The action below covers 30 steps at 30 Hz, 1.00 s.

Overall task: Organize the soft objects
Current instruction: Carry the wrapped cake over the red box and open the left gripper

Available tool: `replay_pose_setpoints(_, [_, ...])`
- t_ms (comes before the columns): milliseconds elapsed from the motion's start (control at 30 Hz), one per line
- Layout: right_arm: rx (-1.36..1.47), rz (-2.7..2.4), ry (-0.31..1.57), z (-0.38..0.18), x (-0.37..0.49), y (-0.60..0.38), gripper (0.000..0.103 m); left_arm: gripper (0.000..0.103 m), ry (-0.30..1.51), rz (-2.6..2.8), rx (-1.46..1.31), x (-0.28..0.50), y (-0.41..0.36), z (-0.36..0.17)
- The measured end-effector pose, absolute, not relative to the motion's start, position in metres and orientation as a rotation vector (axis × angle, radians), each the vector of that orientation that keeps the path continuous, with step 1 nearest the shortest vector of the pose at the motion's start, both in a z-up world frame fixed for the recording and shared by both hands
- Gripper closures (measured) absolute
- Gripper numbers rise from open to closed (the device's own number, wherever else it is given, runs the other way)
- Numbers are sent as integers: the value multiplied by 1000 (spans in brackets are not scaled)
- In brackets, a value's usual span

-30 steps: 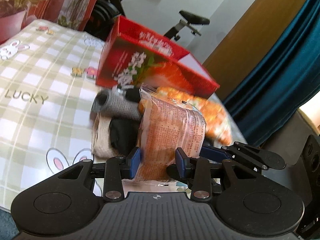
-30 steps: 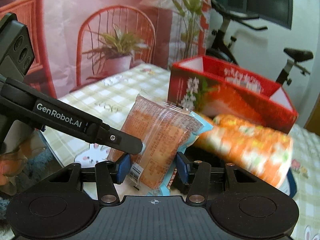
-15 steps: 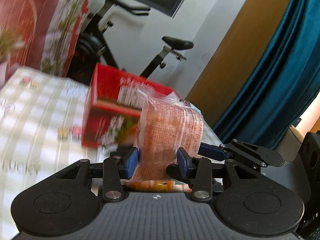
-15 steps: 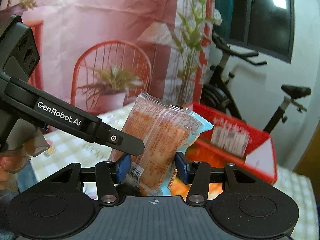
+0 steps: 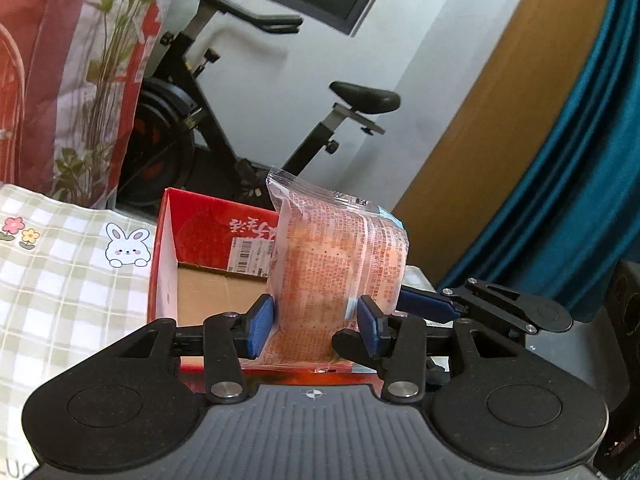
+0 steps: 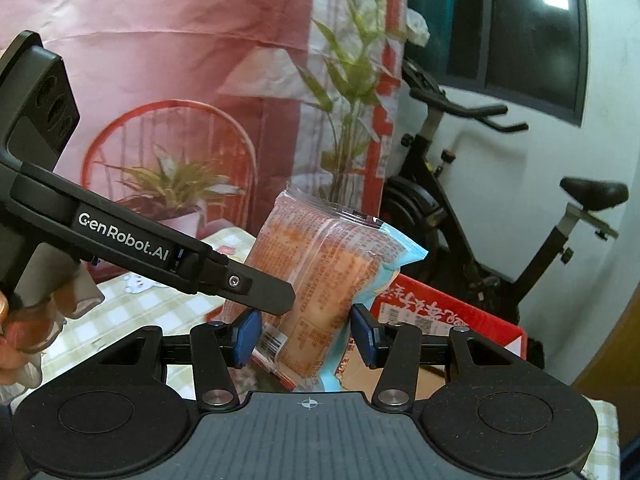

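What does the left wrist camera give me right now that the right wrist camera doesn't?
Left wrist only: the bare cardboard floor inside the red box, the bunny print on the tablecloth, the blue curtain.

Right wrist only: the pink backdrop, the window, the person's hand.

Both: the snack packet pinched by the left claw and right claw over the box, and the exercise bike.

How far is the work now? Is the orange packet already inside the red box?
Not yet. Both the left gripper and the right gripper have their jaws shut on the orange packet, holding it above the red box. The visible box floor looks bare. Left: lowering and releasing.
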State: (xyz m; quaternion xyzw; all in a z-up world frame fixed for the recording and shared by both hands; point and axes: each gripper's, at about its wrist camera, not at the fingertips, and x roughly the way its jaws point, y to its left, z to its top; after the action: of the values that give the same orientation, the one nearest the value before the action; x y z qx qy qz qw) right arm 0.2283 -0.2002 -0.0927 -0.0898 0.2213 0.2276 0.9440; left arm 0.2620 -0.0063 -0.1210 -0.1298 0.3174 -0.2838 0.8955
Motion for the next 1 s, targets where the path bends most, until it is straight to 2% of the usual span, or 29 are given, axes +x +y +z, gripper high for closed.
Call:
replay_pose_setpoints(533, [-39, 528, 713, -163, 333, -211, 57, 55, 823, -509, -200, 321, -15, -162])
replay_pose_setpoints(1000, [-47, 538, 795, -173, 342, -196, 56, 54, 790, -480, -80, 308, -9, -153])
